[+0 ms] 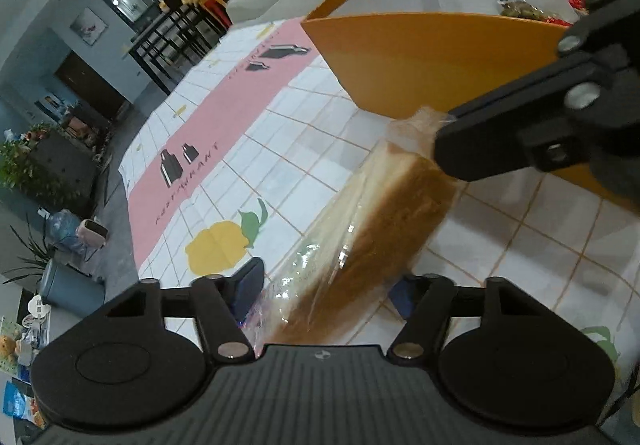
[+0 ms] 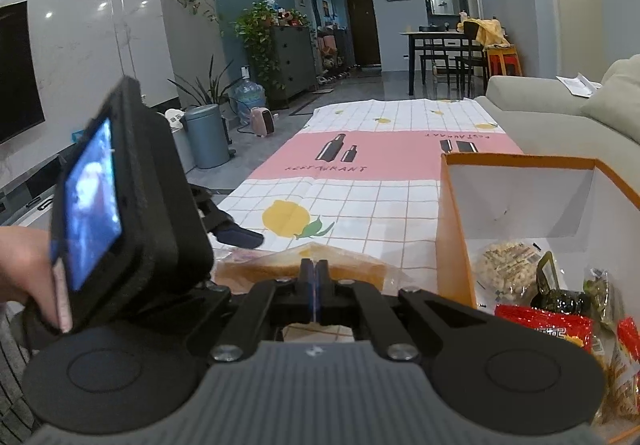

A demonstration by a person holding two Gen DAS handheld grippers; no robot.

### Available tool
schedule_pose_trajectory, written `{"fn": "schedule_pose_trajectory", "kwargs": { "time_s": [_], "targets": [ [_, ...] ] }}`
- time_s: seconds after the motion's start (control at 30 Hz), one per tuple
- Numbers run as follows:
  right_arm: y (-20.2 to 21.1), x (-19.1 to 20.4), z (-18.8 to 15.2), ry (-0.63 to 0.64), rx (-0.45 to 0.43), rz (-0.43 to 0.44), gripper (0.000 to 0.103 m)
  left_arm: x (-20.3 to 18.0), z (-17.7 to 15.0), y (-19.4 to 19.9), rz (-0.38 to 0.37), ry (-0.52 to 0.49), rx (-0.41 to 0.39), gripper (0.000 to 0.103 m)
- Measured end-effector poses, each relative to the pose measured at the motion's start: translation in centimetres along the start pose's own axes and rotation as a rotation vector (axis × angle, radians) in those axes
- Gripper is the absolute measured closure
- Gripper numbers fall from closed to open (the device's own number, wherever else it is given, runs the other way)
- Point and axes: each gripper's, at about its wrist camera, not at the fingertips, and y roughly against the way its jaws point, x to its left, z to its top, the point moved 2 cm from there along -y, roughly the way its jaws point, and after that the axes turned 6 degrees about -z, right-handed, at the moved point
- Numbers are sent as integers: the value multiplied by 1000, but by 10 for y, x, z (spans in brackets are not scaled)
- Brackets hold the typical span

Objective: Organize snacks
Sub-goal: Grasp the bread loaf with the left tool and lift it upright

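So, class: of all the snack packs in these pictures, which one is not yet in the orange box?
The bagged bread: it lies on the tablecloth outside the orange box; the other packs sit inside.

A checked tablecloth [image 2: 360,205] with a pink band and lemon prints covered the table. Beyond it stood a grey bin [image 2: 206,135], a water jug [image 2: 249,95], a plant-topped cabinet [image 2: 290,61], a dining table [image 2: 440,45], and a sofa [image 2: 560,113].

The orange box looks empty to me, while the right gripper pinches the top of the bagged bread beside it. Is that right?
Not quite: the orange box is not empty. The right wrist view shows snack packets already inside. The rest holds: the right gripper is shut on the bagged bread, which lies beside the box.
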Motion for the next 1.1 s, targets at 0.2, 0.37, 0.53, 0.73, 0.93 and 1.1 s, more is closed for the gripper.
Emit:
{"fn": "schedule_pose_trajectory", "kwargs": {
  "time_s": [0.2,0.37,0.53,0.73,0.93,1.1],
  "targets": [
    [2,-3,1,7,-8,21,103,-6,-3,6,-21,12,-35,64],
    [14,-3,9,38,-67,63,103,9,-6,24,-82,196,-50,68],
    [26,-2,14,69,-109,30,88,47,-17,48,-161,461,-110,75],
    [17,-16,13,-21,-64,-29,79,88,-31,81,-163,667,-206,76],
    [-22,-8,6,-220,95,9,36,116,-46,110,-72,742,-288,76],
    [-57,36,-4,-280,202,45,32,135,-65,113,-46,812,-294,76]
  ]
}}
